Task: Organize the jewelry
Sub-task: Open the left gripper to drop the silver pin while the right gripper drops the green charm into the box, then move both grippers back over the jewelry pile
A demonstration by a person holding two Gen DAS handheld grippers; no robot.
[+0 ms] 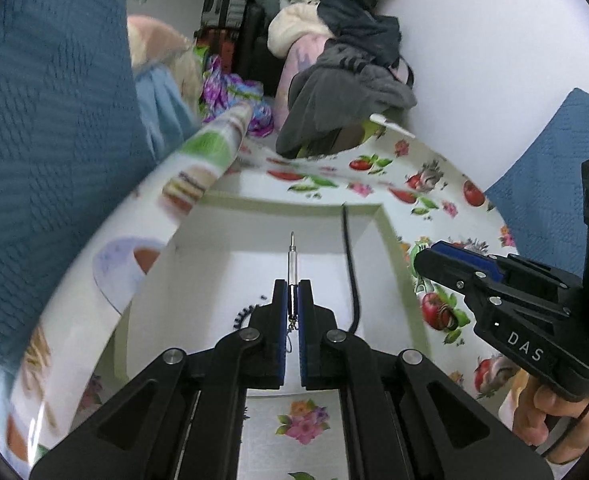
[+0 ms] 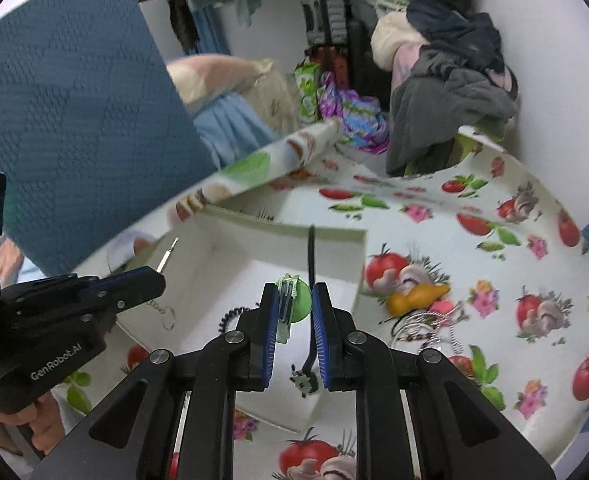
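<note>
1. The setting was a cluttered room: a white wall, a heap of dark and pale clothes on a chair beyond the table, and a blue textured cushion close on the left.
2. A fruit-and-flower printed tablecloth covered the table, and on it sat an open white box whose printed lid stood tilted up at the left.
3. The left gripper was clamped on a slim silver pendant, its blue pads pressed to both sides of the metal stem, the hooked tip poking forward over the inside of the box.
4. In the right wrist view a fine chain with a small ring hung from that same piece, below the left gripper.
5. The right gripper had its jaws parted, a gap showing between the pads, and it held nothing; in the left wrist view its fingers looked close together, so that view did not settle it.
6. Between and beyond its pads, inside the box, lay a green hair clip, a black cord and a small dark coiled piece.
7. Outside the box, to the right on the cloth, lay an orange piece beside a tangle of silvery chains.
</note>
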